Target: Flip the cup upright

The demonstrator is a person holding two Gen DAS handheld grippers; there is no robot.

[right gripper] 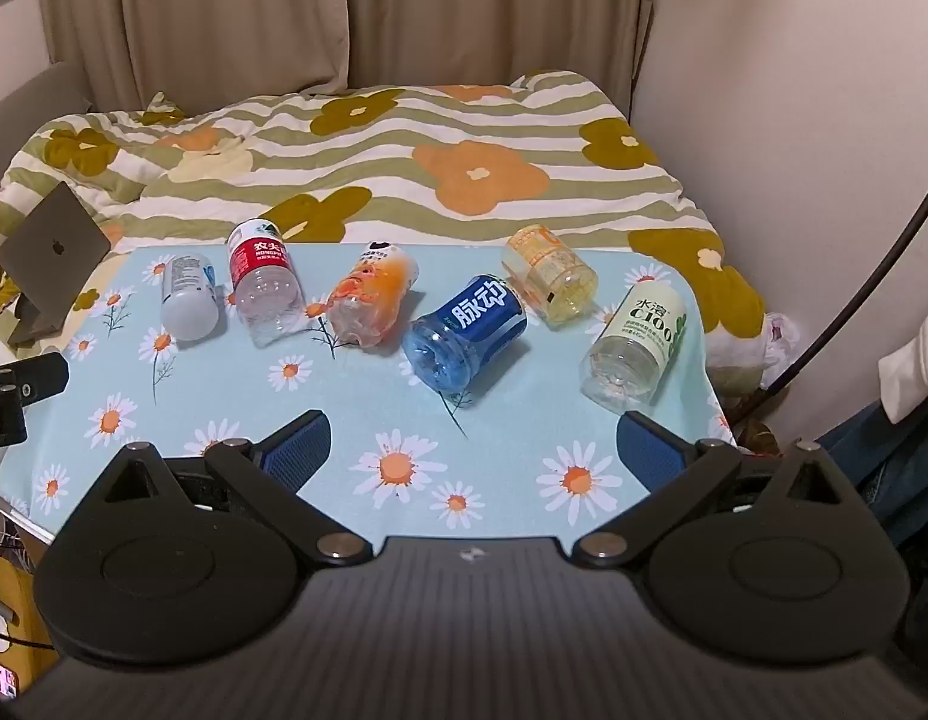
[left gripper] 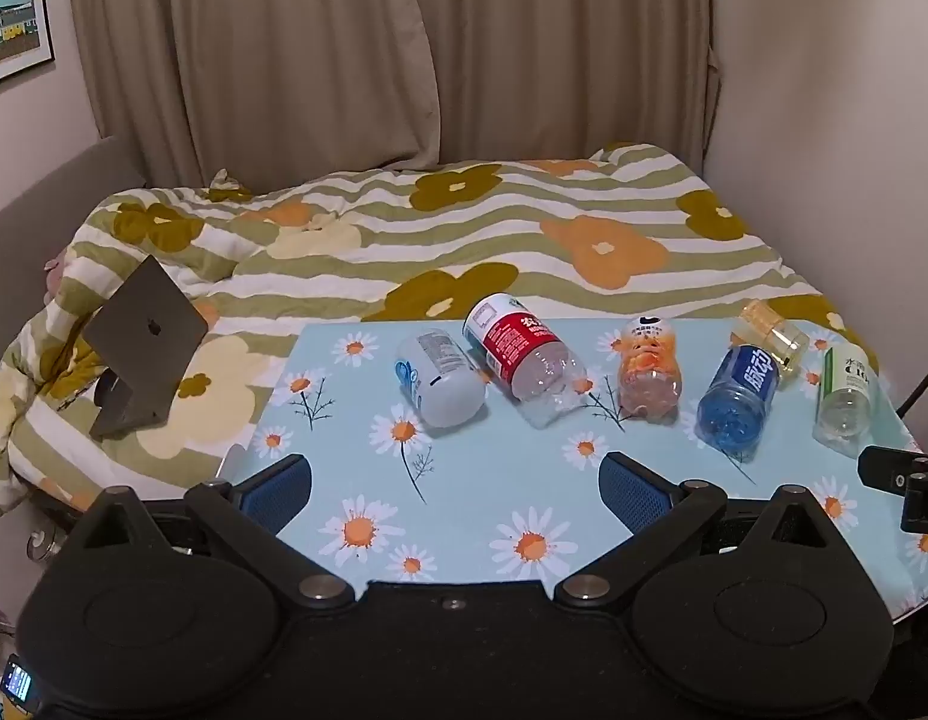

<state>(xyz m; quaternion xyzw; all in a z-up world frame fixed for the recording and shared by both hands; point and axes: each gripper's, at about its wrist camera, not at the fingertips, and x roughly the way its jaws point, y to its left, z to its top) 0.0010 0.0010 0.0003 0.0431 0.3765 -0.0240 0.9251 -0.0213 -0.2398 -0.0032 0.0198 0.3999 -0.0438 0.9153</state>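
Note:
Several cut-bottle cups lie on their sides in a row on the daisy-print table (left gripper: 464,510) (right gripper: 356,420). From the left: a white cup (left gripper: 441,377) (right gripper: 189,295), a red-label clear cup (left gripper: 523,357) (right gripper: 263,288), an orange cup (left gripper: 649,371) (right gripper: 371,297), a blue cup (left gripper: 736,399) (right gripper: 466,333), a yellow cup (left gripper: 772,333) (right gripper: 550,279) and a green-white C100 cup (left gripper: 844,396) (right gripper: 637,348). My left gripper (left gripper: 455,486) is open and empty, near the table's front, short of the cups. My right gripper (right gripper: 472,450) is open and empty, in front of the blue cup.
A bed with a flowered striped quilt (left gripper: 464,228) lies behind the table. An open laptop (left gripper: 143,339) (right gripper: 50,258) stands on the bed at the left. Curtains and walls are behind. A black clamp (left gripper: 901,480) sits at the table's right edge in the left wrist view.

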